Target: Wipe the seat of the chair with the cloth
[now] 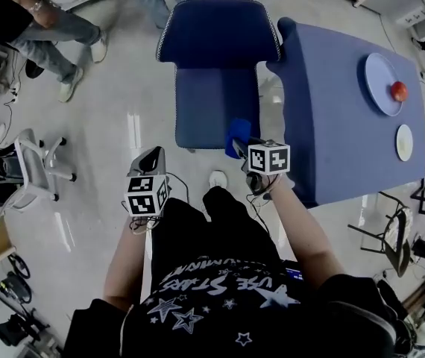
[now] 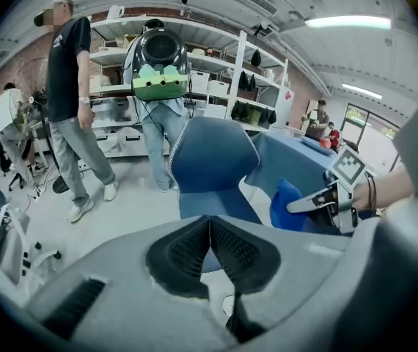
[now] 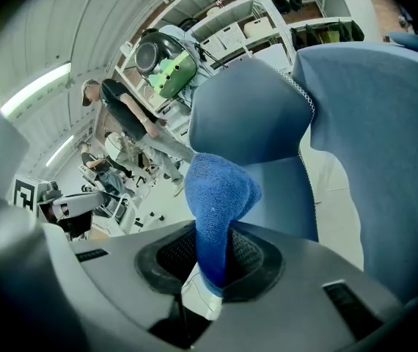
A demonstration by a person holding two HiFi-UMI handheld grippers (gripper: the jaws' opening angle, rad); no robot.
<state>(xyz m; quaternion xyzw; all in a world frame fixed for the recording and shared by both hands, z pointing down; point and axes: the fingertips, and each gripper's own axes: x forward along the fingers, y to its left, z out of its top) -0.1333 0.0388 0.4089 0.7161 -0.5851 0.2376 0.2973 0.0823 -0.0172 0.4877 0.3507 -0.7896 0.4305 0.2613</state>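
Note:
A blue upholstered chair (image 1: 217,88) stands on the floor ahead of me, its seat (image 1: 214,107) facing me and its backrest (image 3: 249,112) beyond. My right gripper (image 1: 241,146) is shut on a bright blue cloth (image 3: 216,211), which sticks up from between the jaws in a rounded bunch. It hovers over the seat's near right corner; touching or not, I cannot tell. My left gripper (image 1: 153,159) is shut with nothing in it, held lower left of the chair and apart from it. The cloth (image 2: 286,205) also shows in the left gripper view.
A table with a blue cover (image 1: 347,103) stands right of the chair, carrying a blue plate (image 1: 382,82) with a red fruit (image 1: 399,91) and a small white plate (image 1: 404,142). People (image 1: 56,21) stand at the far left. A white office chair (image 1: 37,166) sits left.

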